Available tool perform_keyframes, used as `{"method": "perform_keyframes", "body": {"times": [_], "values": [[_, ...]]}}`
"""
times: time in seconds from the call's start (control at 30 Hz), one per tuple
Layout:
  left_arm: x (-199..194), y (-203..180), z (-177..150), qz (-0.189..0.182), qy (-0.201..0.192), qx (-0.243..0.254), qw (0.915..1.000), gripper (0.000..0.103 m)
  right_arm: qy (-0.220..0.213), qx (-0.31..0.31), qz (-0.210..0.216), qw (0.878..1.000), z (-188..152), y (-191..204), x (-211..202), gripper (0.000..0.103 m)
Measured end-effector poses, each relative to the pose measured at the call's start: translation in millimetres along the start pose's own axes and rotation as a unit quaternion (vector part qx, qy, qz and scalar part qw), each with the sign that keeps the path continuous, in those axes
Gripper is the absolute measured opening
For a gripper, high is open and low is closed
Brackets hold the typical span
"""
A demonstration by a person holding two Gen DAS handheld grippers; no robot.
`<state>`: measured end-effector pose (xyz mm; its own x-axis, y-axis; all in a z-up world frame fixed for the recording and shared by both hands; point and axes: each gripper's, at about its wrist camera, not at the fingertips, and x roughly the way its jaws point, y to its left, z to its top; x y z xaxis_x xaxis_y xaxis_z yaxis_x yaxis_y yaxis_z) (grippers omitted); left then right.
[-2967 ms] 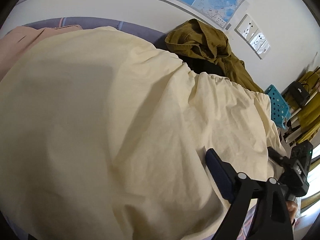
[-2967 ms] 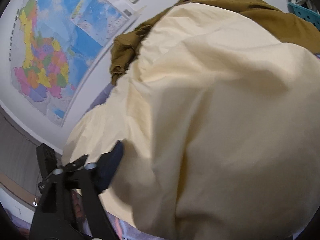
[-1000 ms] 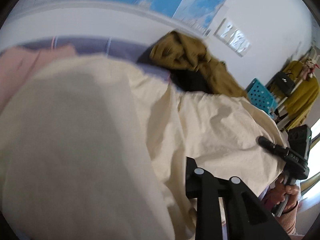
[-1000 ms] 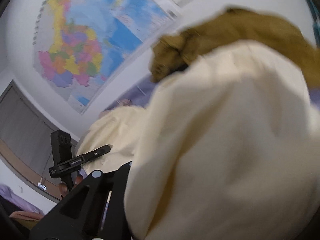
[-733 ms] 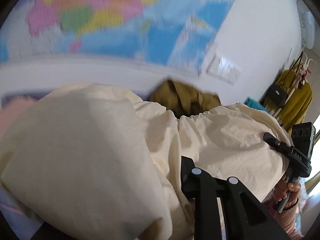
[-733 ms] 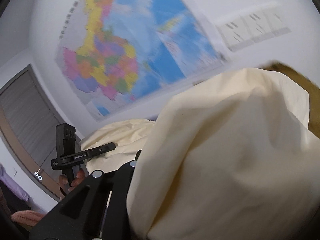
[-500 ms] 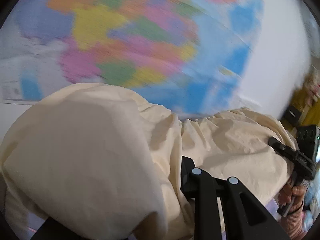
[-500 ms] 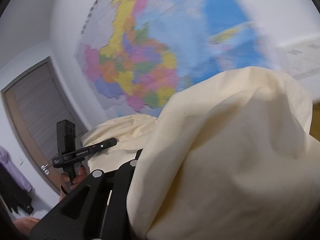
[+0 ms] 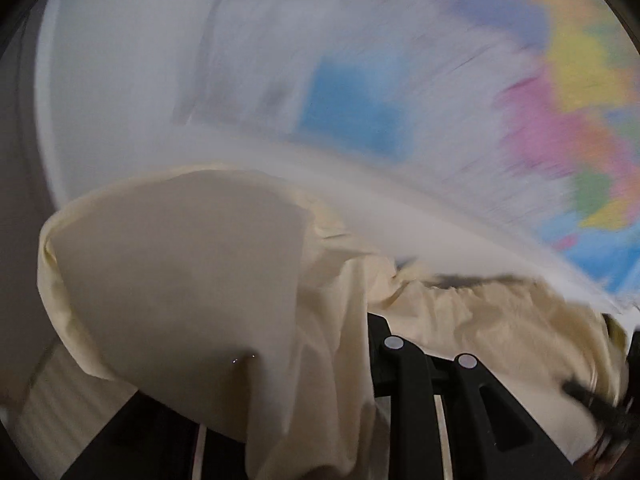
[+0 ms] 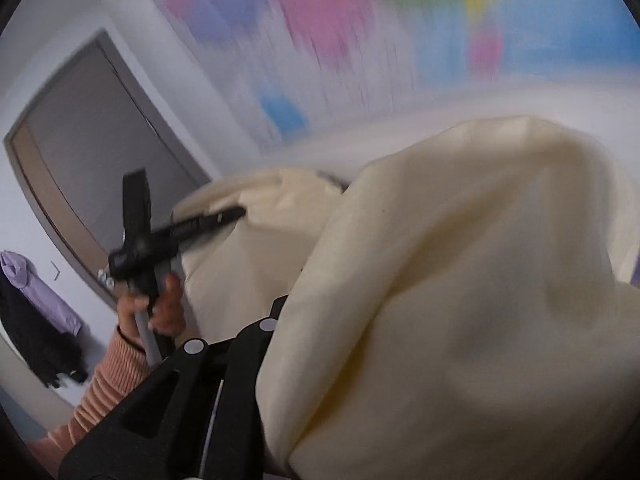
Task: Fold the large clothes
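Note:
A large cream garment (image 9: 192, 280) hangs bunched in the air and fills the lower half of both wrist views. My left gripper (image 9: 352, 324) is shut on a fold of it; only one black finger (image 9: 378, 330) shows, the other is under cloth. In the right wrist view the same garment (image 10: 460, 280) drapes over my right gripper (image 10: 298, 300), which is shut on it, with one finger (image 10: 280, 308) showing. The left gripper (image 10: 228, 214) also appears there, held by a hand (image 10: 160, 312), its tip in the cloth. The right gripper (image 9: 592, 396) is a blur at the left wrist view's edge.
A coloured wall map (image 9: 560, 100) covers the white wall behind, blurred by motion. A grey door (image 10: 92, 152) stands at the left of the right wrist view. Purple and black clothes (image 10: 36, 292) hang beside it. A striped orange sleeve (image 10: 104, 384) reaches up to the left gripper.
Both grippers have lifted the cream garment off the bed and swung it sideways. The bed, the olive jacket and the blue crate have left view; the map and door now fill the background.

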<state>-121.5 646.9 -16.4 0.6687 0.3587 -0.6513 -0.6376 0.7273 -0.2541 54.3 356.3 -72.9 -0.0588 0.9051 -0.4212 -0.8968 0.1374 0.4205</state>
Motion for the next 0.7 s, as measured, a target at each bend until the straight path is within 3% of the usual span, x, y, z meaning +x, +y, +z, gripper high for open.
{"method": "perform_keyframes", "body": {"times": [0.1, 0.17, 0.23, 0.27, 0.33, 0.43, 0.5, 0.6, 0.7], "values": [[29.3, 27.3, -29.0, 0.005, 0.026, -0.022, 0.9994, 0.033, 0.020, 0.010, 0.008, 1.000, -21.7, -8.8, 11.6, 0.025], [29.7, 31.0, -34.1, 0.007, 0.023, -0.018, 0.9995, 0.038, 0.030, 0.016, 0.014, 0.999, -24.1, -10.5, 6.1, 0.047], [28.1, 30.4, -34.2, 0.004, 0.021, -0.018, 0.9996, 0.041, 0.048, 0.025, 0.013, 0.998, -23.2, -12.8, -3.8, 0.056], [28.6, 29.2, -34.0, 0.009, 0.024, -0.018, 0.9995, 0.044, 0.053, 0.031, 0.019, 0.998, -26.1, -15.3, -12.8, 0.067], [27.1, 26.3, -35.1, 0.020, 0.025, -0.010, 0.9995, 0.051, 0.051, 0.034, 0.004, 0.998, -29.3, -20.1, -35.2, 0.080], [19.8, 25.8, -39.5, 0.062, 0.024, 0.009, 0.9978, 0.072, 0.046, 0.030, -0.006, 0.999, -41.3, -24.4, -73.9, 0.080], [6.2, 22.2, -45.2, 0.079, 0.017, 0.027, 0.9964, 0.072, 0.040, 0.020, -0.015, 0.999, -39.4, -23.1, -92.2, 0.078], [-26.9, 17.8, -57.5, 0.096, -0.013, 0.053, 0.9939, 0.077, 0.016, -0.010, -0.046, 0.999, -43.9, -18.8, -133.5, 0.055], [-63.7, 11.9, -69.0, 0.097, -0.048, 0.064, 0.9921, 0.081, -0.020, -0.005, -0.110, 0.994, -36.7, -21.2, -153.1, 0.054]]}}
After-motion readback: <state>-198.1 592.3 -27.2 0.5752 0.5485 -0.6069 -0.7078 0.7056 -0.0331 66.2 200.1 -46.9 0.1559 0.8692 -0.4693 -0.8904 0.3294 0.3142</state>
